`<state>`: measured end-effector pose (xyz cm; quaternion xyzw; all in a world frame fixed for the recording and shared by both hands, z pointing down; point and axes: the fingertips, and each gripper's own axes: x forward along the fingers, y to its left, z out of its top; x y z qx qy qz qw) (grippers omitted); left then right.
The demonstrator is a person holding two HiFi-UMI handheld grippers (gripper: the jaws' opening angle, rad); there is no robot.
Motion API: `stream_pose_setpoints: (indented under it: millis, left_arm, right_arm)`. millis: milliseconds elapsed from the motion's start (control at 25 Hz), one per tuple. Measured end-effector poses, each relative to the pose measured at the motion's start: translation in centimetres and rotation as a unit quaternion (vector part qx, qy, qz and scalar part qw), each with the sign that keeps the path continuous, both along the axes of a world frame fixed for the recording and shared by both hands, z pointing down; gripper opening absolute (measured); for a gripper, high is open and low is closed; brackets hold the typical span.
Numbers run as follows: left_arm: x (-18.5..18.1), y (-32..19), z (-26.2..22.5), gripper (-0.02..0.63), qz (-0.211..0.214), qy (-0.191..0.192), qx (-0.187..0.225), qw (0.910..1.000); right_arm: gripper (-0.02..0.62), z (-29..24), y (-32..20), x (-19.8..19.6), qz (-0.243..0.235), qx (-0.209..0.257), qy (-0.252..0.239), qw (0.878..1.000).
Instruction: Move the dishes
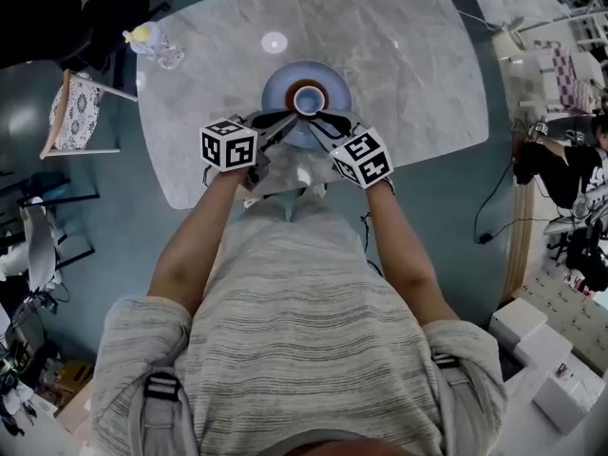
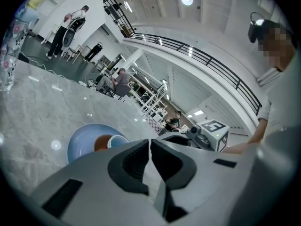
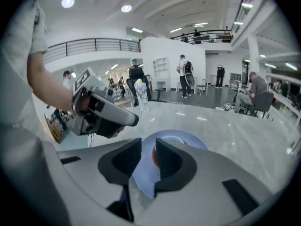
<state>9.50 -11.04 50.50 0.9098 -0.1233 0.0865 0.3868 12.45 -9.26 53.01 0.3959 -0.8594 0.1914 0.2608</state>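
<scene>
A blue plate point(image 1: 285, 88) sits on the grey marble table point(image 1: 399, 55) near its front edge. On it are a brown saucer and a small white cup point(image 1: 309, 100). Just over the plate's near rim, my left gripper point(image 1: 281, 124) has its jaws together with nothing between them. My right gripper point(image 1: 328, 124) is at the rim beside it, jaws a narrow gap apart. The left gripper view has the plate point(image 2: 80, 145) and cup point(image 2: 116, 140) beyond the left gripper point(image 2: 149, 144). The right gripper view shows the plate point(image 3: 190, 139) through the gap of the right gripper point(image 3: 148, 150).
A clear bottle with a yellow cap point(image 1: 152, 44) stands at the table's far left corner. A chair with a patterned cushion point(image 1: 76, 112) is left of the table. White boxes point(image 1: 546, 350) lie on the floor at the right. People stand and sit further back point(image 3: 183, 74).
</scene>
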Motion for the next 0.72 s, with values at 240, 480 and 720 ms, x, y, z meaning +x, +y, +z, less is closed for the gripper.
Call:
stream_pose_setpoints:
  millis: [240, 480, 720]
  left_arm:
    - [-0.3, 0.9, -2.6, 0.028, 0.003, 0.013, 0.037, 0.9992]
    - [0.3, 1.8, -5.1, 0.028, 0.01, 0.024, 0.07, 0.9972]
    - [-0.2, 2.9, -7.8, 0.028, 0.006, 0.042, 0.104, 0.9936]
  right_arm:
    - [0.043, -3.2, 0.8, 0.4, 0.045, 0.019, -0.101, 0.994]
    - [0.025, -5.8, 1.8, 0.9, 0.044, 0.049, -0.118, 0.991]
    - [0.018, -8.2, 3.0, 0.8, 0.045, 0.072, -0.125, 0.989]
